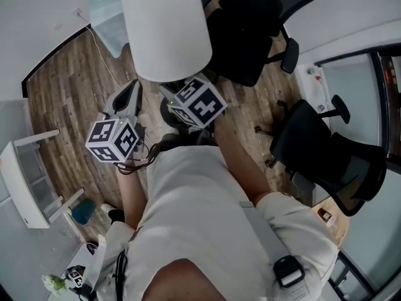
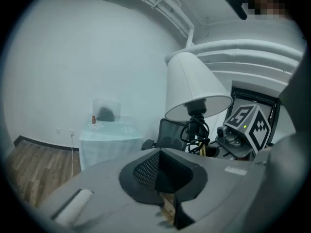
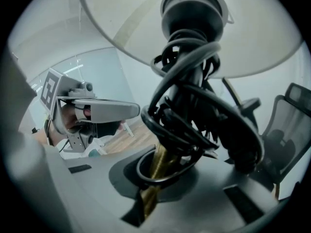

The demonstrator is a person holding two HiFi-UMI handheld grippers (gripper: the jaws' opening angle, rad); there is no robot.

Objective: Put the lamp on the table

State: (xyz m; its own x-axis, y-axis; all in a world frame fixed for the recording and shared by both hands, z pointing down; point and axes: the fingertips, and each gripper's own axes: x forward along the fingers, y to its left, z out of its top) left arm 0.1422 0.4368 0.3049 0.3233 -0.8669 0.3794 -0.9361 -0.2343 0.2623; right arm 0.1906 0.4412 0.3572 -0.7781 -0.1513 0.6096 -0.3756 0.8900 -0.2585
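Right gripper (image 3: 154,181) fingers clamp the lamp (image 3: 252,33) by its brass stem (image 3: 158,165), beneath the coiled cord (image 3: 194,118). Left gripper (image 2: 167,200) fingers closed, empty, alongside.

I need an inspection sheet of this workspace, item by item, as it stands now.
Surface: cloth-covered table by the wall; the lamp is not on it.
Job's things: lamp held in the air, with a white shade and a brass stem.
Clutter: small items on the table, too small to tell.
Grippers: right claw shut on the brass stem; left claw shut, empty.
Cables: black cord wound round the stem.
Surroundings: wooden floor, black office chair, white rack.
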